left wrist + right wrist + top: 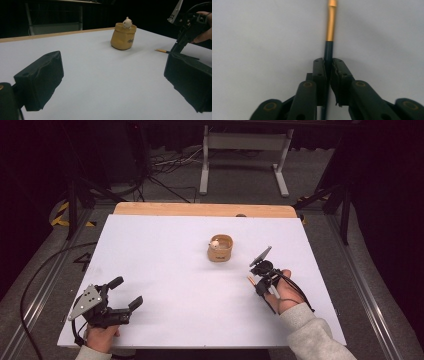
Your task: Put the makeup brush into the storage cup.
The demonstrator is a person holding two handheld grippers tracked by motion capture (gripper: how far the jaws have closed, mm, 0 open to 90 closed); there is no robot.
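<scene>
- White sheet covering the wooden table (165, 270) is what I see under both of my grippers; a strip of bare wood shows along its far edge.
- Near the middle of that sheet stands a small tan, soft-sided pouch-like pot (220, 248) with dark lettering on its side, upright, and a little cream-coloured figure (127, 23) pokes out of its top.
- My right gripper (256, 279) is just to the near right of the pot, apart from it, tilted down toward the sheet, held in the person's hand (285, 292) with a grey sleeve behind it.
- In the right gripper view its jaws are clenched on a thin rod-shaped tool with a dark shaft and an orange-gold section (331, 25) running out ahead of them; the far tip is cut off by the top edge.
- From the left gripper view I see that tool lying low over the sheet, its orange end pointing away from the right gripper; I cannot tell whether it touches the surface.
- My left gripper (126, 294) sits at the near left corner, well apart from the pot, jaws spread wide with nothing between them.
- Its grey three-cornered plate faces up.
</scene>
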